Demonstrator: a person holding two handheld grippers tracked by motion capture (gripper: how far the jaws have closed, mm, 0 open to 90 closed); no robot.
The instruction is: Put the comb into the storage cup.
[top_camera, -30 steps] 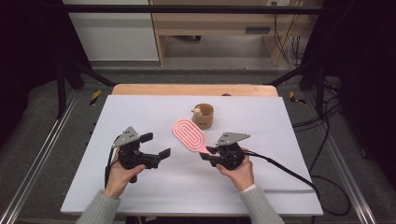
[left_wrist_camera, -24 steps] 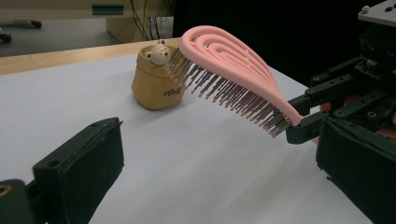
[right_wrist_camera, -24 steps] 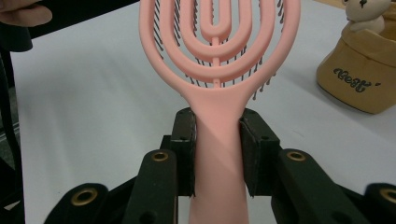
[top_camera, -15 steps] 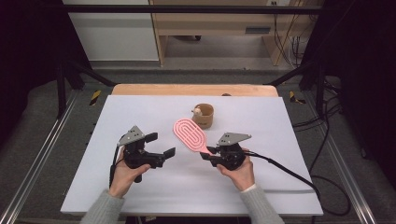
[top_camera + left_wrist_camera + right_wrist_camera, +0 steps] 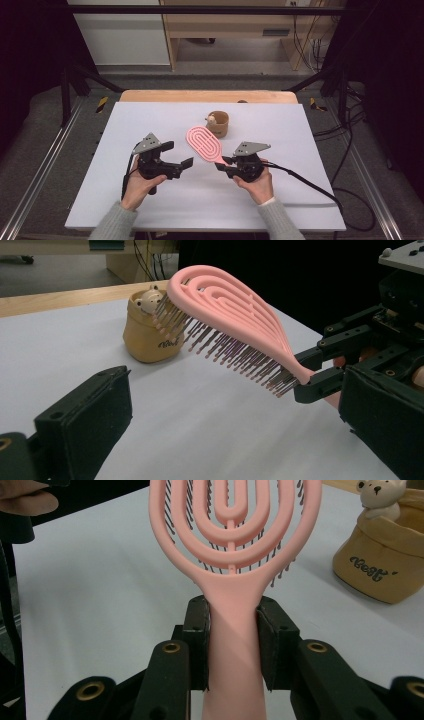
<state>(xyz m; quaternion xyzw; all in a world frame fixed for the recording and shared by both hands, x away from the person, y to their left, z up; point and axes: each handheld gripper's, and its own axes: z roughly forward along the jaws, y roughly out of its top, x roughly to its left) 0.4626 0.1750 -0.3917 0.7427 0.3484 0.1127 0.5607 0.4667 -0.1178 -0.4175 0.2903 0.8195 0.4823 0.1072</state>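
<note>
With the right tool (image 5: 232, 645) clamping the pink hairbrush (image 5: 232, 540) by its handle above the worktop (image 5: 310, 150) and the left tool (image 5: 176, 159) open and empty, the next move looks like lowering the brush into the small pot (image 5: 220, 123).

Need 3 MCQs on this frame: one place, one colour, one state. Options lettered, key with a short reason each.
1. Where is the tan pot?
A. beyond the brush head
B. by the person's sleeves
C. off the table

2. What colour is the hairbrush?
A. blue
B. pink
C. black

3. What state is the right gripper in?
A. open, nothing between its jaws
B. shut on the brush handle
C. shut on the pot

Key:
1 A: in the high view the pot stands on the table past the brush tip.
2 B: head and handle are pink.
3 B: the right gripper view shows both jaws pressed on the handle.
</note>
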